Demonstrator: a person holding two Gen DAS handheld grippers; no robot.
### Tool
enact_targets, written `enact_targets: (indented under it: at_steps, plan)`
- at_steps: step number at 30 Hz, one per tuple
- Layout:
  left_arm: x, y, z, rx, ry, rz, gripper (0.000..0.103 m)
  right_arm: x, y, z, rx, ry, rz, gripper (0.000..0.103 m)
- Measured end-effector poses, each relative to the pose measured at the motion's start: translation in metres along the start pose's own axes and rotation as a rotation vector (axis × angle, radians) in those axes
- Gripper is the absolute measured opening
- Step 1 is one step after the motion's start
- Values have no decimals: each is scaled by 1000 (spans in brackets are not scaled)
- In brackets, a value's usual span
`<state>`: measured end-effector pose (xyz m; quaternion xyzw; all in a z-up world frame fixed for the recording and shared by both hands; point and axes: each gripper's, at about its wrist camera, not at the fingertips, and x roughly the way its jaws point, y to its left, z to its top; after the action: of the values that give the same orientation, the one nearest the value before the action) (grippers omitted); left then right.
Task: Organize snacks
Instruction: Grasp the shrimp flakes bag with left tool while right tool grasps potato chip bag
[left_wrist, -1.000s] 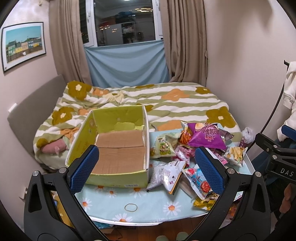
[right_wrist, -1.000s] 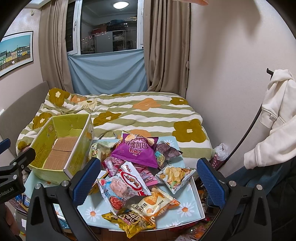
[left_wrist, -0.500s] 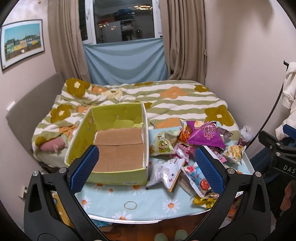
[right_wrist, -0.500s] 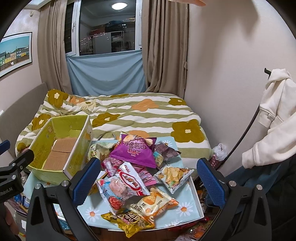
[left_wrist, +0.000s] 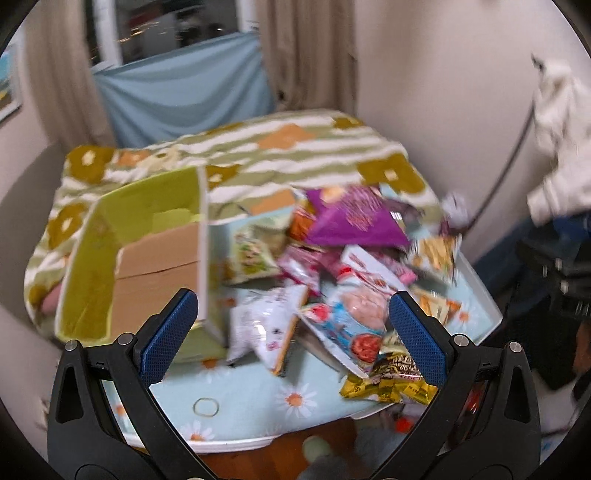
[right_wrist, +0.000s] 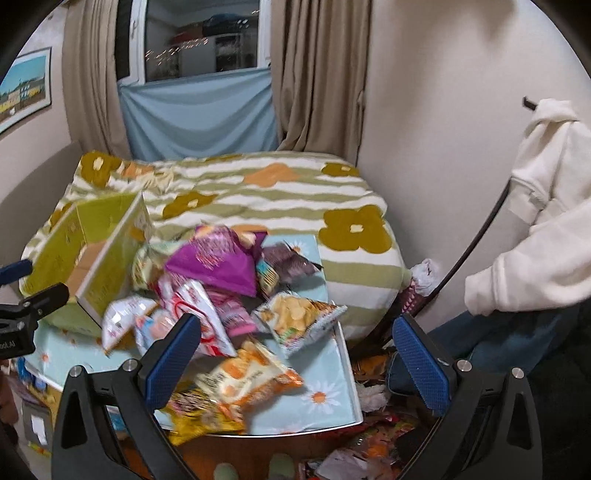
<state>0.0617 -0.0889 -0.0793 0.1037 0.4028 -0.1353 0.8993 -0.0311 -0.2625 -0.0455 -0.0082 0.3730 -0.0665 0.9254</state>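
A heap of snack bags lies on the daisy-print table (left_wrist: 258, 406): a purple bag (left_wrist: 354, 221), a white bag (left_wrist: 266, 325), a pink-and-blue bag (left_wrist: 354, 314) and a yellow bag (left_wrist: 388, 380). An open green cardboard box (left_wrist: 147, 258) stands left of them, with nothing in it. My left gripper (left_wrist: 291, 339) is open and empty, above the white bag. My right gripper (right_wrist: 295, 365) is open and empty over an orange bag (right_wrist: 247, 376), near a chip bag (right_wrist: 295, 317) and the purple bag (right_wrist: 218, 262). The box (right_wrist: 107, 254) shows at left.
A bed with a striped flower blanket (right_wrist: 258, 192) lies behind the table. A white hoodie (right_wrist: 546, 206) hangs on a rack at right. More packets litter the floor (right_wrist: 369, 443) under the table's right edge. The left gripper's body (right_wrist: 26, 314) shows at left.
Both grippers have moved closer to the table and tilted down toward the snack heap; the views are blurred by motion. Jaws stay open. No snack has moved.
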Motion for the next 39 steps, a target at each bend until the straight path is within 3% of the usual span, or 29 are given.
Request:
enact_targets:
  at_steps: [6,9,12,17,22,25,30,39]
  plan:
    - [66,-39,5,134,152,-53,103,55,-30,2,-103,69,64,103]
    - [100,-55,-1,223,240,-31,103,84,-39,4,-143,112,115,103]
    - [124,-67,-6,308,301,-13,103,116,-39,5,-204,175,171,103]
    - [158,-80,-8,360,389,-28,103,152,-28,4,-314,231,261,103]
    - [177,-82,-6,335,437,-45,97,184,-20,0,-409,290,322,103]
    - [184,-87,-3,337,444,-44,82,194,-15,-1,-438,306,350,103]
    - [188,-92,2,336,446,-42,67,210,-10,-3,-453,349,393,103]
    - [174,-82,1,299,452,-56,59,229,1,-5,-505,405,432,103]
